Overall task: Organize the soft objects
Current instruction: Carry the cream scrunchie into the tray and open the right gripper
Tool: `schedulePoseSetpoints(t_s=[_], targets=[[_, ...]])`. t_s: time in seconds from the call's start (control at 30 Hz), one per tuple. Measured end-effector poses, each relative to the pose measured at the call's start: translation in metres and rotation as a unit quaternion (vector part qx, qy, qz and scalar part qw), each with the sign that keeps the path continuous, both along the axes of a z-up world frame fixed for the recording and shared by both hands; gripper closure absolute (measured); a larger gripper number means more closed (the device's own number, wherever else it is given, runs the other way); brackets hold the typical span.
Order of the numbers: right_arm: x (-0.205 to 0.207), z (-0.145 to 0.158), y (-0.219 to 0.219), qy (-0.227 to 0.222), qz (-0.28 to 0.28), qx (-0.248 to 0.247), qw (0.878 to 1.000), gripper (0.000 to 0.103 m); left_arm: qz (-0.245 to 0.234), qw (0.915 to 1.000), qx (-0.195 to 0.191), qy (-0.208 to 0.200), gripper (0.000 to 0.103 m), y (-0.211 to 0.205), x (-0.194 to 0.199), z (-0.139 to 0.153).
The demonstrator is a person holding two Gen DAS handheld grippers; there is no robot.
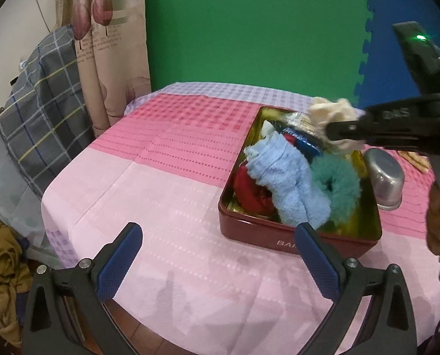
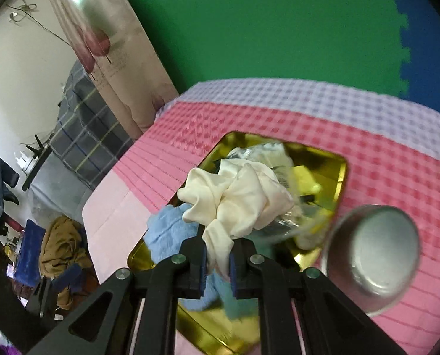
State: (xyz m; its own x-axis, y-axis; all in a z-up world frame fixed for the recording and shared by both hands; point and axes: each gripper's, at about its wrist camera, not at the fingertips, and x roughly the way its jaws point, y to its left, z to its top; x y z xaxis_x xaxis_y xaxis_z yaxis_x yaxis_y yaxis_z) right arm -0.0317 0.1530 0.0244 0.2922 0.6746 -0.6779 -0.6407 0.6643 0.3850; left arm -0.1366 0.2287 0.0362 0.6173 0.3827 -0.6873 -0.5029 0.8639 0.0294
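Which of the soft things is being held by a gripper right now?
The cream satin scrunchie, pinched in the right gripper above the red tin; the light blue fluffy cloth and teal furry scrunchie lie inside.

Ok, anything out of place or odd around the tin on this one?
One thing: a metal cup lies tipped on its side on the tablecloth just beside the red tin, among otherwise soft items. Nothing is spilled. The right gripper holds a cream cloth over the tin.

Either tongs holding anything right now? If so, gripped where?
Right tongs are shut on the cream scrunchie, pinching one bunched fold at its near edge, above the red tin. Left tongs are open, holding nothing.
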Motion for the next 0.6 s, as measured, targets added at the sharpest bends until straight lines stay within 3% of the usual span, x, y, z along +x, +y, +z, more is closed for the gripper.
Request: schedulePoseSetpoints(t_s=[0.3,0.6], targets=[[0.014,-0.023,0.046,0.004,0.008,-0.041,0.999,0.092,0.007,0.9993,-0.029,0.023,0.001,0.007,0.005,-0.008],[0.015,-0.045,0.06,-0.001,0.009,-0.079,0.997,0.092,0.011,0.9984,-0.039,0.039,0.001,0.009,0.008,-0.013]])
